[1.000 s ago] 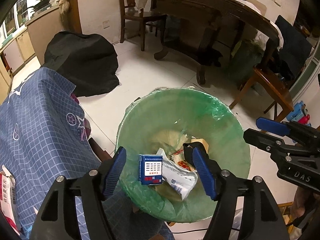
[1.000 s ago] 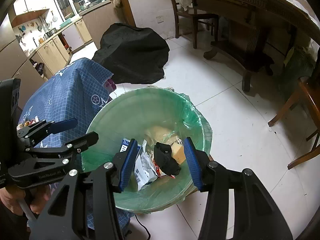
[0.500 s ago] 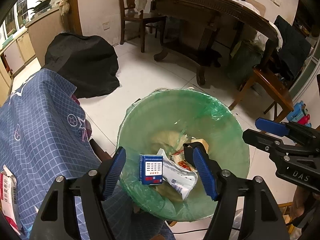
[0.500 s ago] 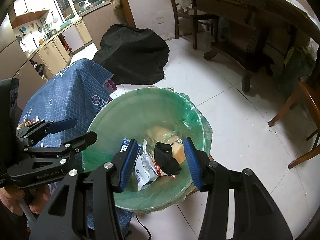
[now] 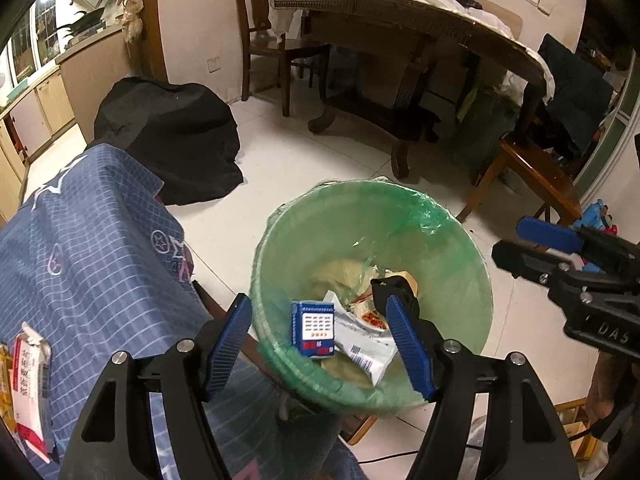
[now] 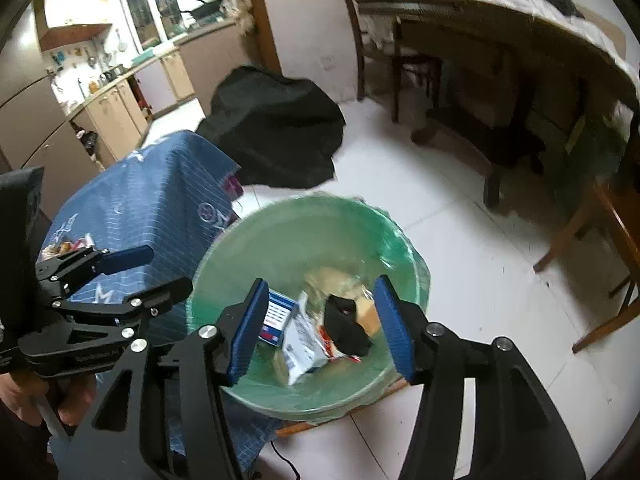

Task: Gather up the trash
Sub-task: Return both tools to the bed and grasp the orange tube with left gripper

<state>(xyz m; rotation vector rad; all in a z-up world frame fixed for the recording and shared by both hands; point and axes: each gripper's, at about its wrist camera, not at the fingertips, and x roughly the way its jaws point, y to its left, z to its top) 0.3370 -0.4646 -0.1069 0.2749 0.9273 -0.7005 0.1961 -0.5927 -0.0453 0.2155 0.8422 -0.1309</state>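
Note:
A bin with a green liner (image 5: pixel 448 240) (image 6: pixel 248 248) stands on the floor below both grippers. Inside lie a blue box (image 5: pixel 314 328) (image 6: pixel 276 316), a white wrapper (image 5: pixel 364 346) (image 6: pixel 300 340), a black item (image 5: pixel 394 286) (image 6: pixel 346 324) and tan paper. My left gripper (image 5: pixel 320 344) is open and empty over the bin's near rim; it also shows in the right wrist view (image 6: pixel 150 270). My right gripper (image 6: pixel 320 326) is open and empty above the bin; it also shows in the left wrist view (image 5: pixel 528 244).
A table with a blue checked cloth (image 5: pixel 88 248) stands left of the bin, with a red-and-white packet (image 5: pixel 30 376) at its near edge. A black covered heap (image 5: pixel 168 136) sits beyond. A wooden dining table (image 5: pixel 400 24) and chairs (image 5: pixel 532 168) stand behind.
Both grippers have drawn back and up a little from the bin, and the right view has tilted. The trash in the bin has not moved. Both stay open.

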